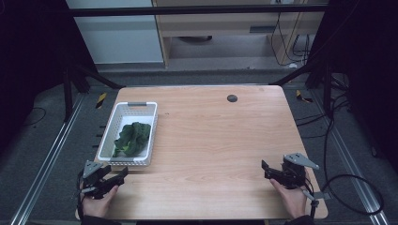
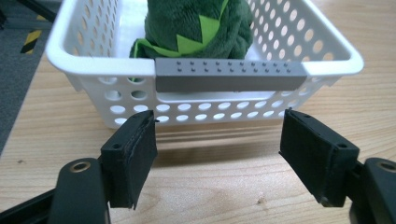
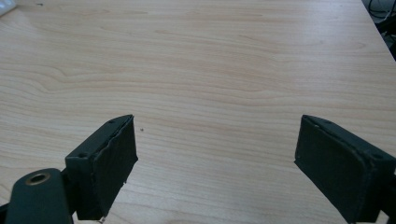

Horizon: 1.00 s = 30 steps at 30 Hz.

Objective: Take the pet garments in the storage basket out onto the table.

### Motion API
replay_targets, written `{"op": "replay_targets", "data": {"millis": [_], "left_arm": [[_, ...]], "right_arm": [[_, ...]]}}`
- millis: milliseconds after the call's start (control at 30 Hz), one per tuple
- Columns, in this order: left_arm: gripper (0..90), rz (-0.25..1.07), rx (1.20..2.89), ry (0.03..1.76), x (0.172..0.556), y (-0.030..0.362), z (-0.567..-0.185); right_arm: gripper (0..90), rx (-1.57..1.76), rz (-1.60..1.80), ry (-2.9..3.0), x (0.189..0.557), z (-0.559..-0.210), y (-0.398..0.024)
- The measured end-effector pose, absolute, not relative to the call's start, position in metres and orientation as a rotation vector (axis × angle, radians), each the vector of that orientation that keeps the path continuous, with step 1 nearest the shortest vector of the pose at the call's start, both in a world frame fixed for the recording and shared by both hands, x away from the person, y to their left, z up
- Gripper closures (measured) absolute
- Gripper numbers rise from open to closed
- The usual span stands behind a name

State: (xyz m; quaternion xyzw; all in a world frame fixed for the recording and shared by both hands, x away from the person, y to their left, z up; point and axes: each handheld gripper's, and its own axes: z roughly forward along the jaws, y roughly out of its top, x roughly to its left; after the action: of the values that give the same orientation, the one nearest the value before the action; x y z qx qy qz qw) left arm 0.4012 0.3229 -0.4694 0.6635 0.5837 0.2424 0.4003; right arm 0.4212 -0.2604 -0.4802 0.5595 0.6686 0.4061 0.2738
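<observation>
A white perforated basket (image 1: pixel 107 133) stands at the table's left, with a grey handle (image 2: pixel 229 74) on its near end. Inside lies a dark green plush toy (image 1: pixel 132 138) with light green trim (image 2: pixel 196 32). My left gripper (image 1: pixel 111 178) rests at the near left corner, just short of the basket, jaws open and nothing between them (image 2: pixel 217 158). At the near right my right gripper (image 1: pixel 270 169) is held by a hand, jaws spread wide over bare wood (image 3: pixel 215 168).
The wooden table (image 1: pixel 216 140) has a small black round cap (image 1: pixel 232 98) near its far edge. Metal rails and cables run on the floor on both sides. A cable (image 1: pixel 356 197) trails from the right gripper.
</observation>
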Motion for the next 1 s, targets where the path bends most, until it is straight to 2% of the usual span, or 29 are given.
{"op": "replay_targets", "data": {"millis": [1000], "left_arm": [[24.9, 0.675, 1.622, 1.415, 0.396, 0.329, -0.437]], "right_arm": [[14.1, 1.47, 1.113, 1.819, 0.417, -0.486, -0.254]]}}
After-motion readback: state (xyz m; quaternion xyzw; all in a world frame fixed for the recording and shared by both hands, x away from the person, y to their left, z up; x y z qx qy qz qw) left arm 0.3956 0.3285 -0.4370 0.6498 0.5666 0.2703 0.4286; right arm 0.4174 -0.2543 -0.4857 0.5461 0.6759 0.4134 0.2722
